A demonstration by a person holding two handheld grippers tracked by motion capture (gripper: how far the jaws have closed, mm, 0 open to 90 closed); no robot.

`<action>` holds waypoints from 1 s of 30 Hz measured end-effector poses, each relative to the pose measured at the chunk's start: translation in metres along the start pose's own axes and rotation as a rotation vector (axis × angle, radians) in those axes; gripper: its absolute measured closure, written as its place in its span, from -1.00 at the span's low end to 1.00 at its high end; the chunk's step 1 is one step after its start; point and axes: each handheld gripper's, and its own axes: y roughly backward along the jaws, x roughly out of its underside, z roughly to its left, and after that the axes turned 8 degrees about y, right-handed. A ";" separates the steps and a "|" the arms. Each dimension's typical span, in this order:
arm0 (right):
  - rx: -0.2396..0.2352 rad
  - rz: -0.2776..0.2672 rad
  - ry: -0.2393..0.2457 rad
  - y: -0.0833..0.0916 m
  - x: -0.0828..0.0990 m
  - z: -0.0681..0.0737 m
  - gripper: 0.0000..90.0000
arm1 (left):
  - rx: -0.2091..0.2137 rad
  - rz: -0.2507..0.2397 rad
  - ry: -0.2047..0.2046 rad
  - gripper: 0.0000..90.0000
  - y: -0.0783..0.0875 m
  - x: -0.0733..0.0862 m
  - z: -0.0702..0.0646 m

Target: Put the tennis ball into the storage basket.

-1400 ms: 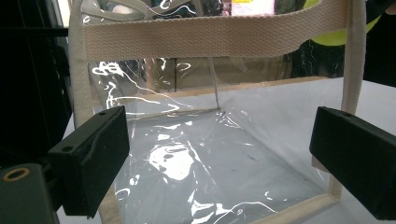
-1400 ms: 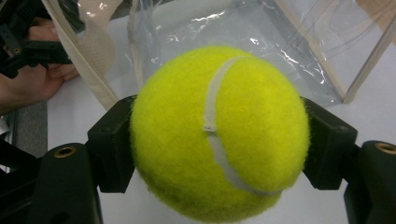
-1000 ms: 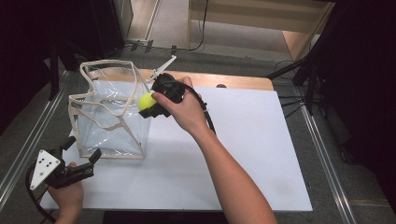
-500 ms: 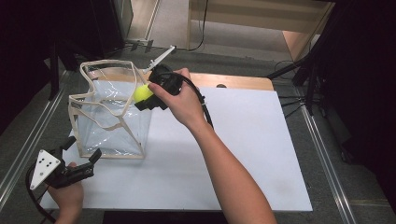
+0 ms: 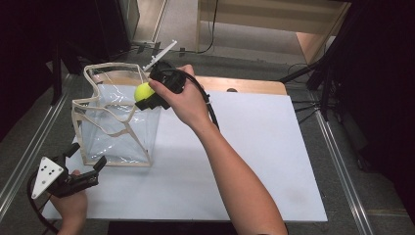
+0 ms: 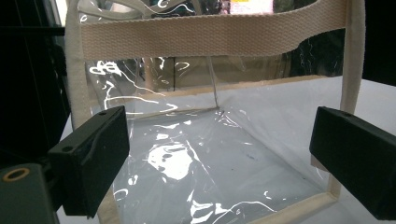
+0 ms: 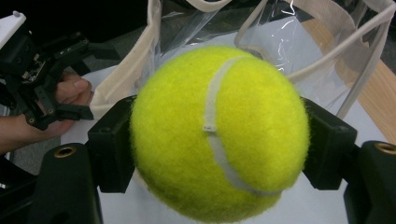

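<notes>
One tennis ball, no legible brand, clamped in right hand-held gripper; left hand-held gripper wide, w/ nothing.

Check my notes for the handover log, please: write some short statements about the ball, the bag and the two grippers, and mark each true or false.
1. The right gripper is shut on the tennis ball. True.
2. The tennis ball already lies on the bottom of the clear bag. False: it is held at the bag's upper rim, in the gripper.
3. The left gripper grips the bag's strap. False: its fingers stand apart, open, in front of the bag, pressing on nothing.
4. The clear bag stands on the white board. True.
5. The tennis ball is orange. False: it is yellow-green with a pale seam.
</notes>
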 end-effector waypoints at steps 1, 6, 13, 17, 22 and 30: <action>0.002 -0.001 0.001 0.000 -0.002 0.000 -0.47 | 0.000 -0.001 0.001 -0.88 0.000 0.000 0.000; 0.003 -0.010 0.004 0.001 -0.009 -0.001 -0.47 | 0.002 -0.003 0.005 -0.88 0.000 0.000 0.000; 0.003 -0.017 0.010 -0.001 -0.020 0.000 -0.47 | 0.003 -0.004 0.005 -0.88 0.000 0.000 0.000; 0.005 -0.016 0.017 -0.003 -0.025 -0.001 -0.47 | 0.003 -0.003 0.006 -0.88 0.000 0.000 0.000; 0.001 -0.016 0.023 -0.008 -0.030 -0.002 -0.47 | 0.005 -0.004 0.007 -0.88 0.000 0.000 0.000; -0.008 -0.015 0.027 -0.017 -0.036 -0.003 -0.47 | 0.007 -0.005 0.006 -0.88 0.000 0.000 0.000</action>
